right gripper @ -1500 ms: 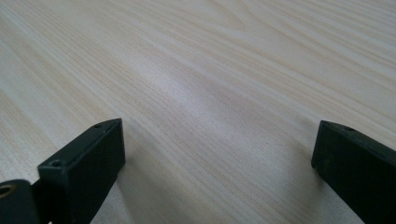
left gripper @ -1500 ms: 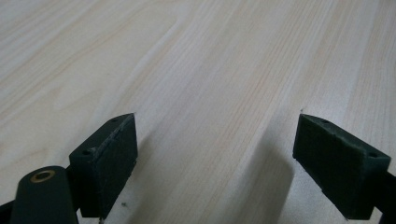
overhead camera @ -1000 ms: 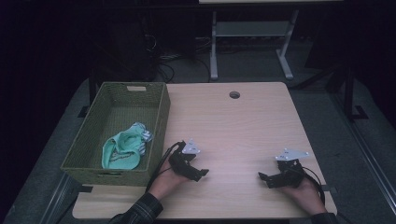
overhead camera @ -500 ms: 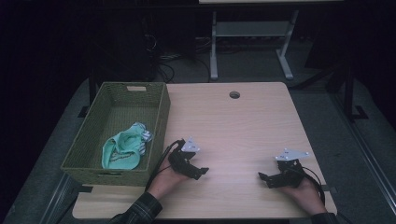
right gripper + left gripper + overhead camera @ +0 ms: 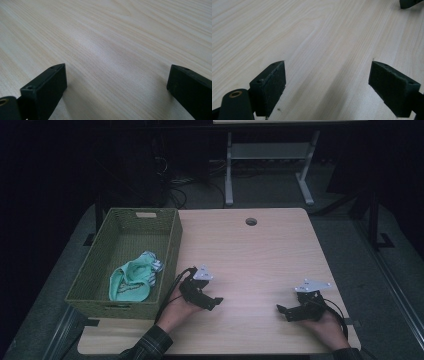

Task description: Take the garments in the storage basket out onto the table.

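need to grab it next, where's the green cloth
In the high view, the green cloth lies inside the wicker basket at table's left, beside the left claw.

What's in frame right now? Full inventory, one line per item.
basket: 1, olive-green woven, left edge of the table
cloth: 1 bundle, mint green with a blue-white part, inside the basket
table: 1, light wood, round cable hole near its far edge
stand: 1, pale metal legs, on the floor beyond the table
left gripper: 1, black, open, low over bare wood beside the basket
right gripper: 1, black, open, near the table's right front
hands: 2, one on each gripper
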Motion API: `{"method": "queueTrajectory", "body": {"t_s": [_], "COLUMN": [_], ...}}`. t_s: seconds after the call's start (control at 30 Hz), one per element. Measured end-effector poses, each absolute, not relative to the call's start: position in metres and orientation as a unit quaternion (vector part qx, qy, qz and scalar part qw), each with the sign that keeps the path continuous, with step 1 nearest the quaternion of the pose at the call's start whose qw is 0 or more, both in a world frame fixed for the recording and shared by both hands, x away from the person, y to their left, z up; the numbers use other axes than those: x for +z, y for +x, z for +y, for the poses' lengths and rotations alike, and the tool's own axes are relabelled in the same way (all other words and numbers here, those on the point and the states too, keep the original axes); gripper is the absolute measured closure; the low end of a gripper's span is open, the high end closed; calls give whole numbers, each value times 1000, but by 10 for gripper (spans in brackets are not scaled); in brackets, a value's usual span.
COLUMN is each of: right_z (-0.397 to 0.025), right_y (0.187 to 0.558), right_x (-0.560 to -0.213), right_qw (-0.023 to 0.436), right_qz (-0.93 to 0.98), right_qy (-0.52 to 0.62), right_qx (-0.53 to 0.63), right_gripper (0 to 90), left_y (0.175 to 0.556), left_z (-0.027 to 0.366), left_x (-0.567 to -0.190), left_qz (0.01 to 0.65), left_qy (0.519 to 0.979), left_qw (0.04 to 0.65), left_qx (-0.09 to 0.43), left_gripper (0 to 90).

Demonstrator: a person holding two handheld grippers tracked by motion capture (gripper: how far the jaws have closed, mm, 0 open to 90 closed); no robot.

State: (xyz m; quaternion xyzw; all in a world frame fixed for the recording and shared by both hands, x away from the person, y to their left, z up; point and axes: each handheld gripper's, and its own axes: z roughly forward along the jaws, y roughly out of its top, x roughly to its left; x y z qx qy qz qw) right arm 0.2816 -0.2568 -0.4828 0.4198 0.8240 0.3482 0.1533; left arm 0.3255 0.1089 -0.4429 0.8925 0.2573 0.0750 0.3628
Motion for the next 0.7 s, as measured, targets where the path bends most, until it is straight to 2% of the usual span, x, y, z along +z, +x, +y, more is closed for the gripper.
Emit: {"method": "queueTrajectory", "body": {"t_s": [0.7], "right_z": [-257], "right_y": [282], "right_x": [-483], "right_qw": [153], "right_qz": [824], "right_qy": [420], "right_qx": [348], "right_gripper": [22], "left_y": [327], "left_z": [109], "left_x": [-432], "left_qz": [261], "left_qy": [891], "left_qw": [365], "left_qx": [74], "left_gripper": [138]}}
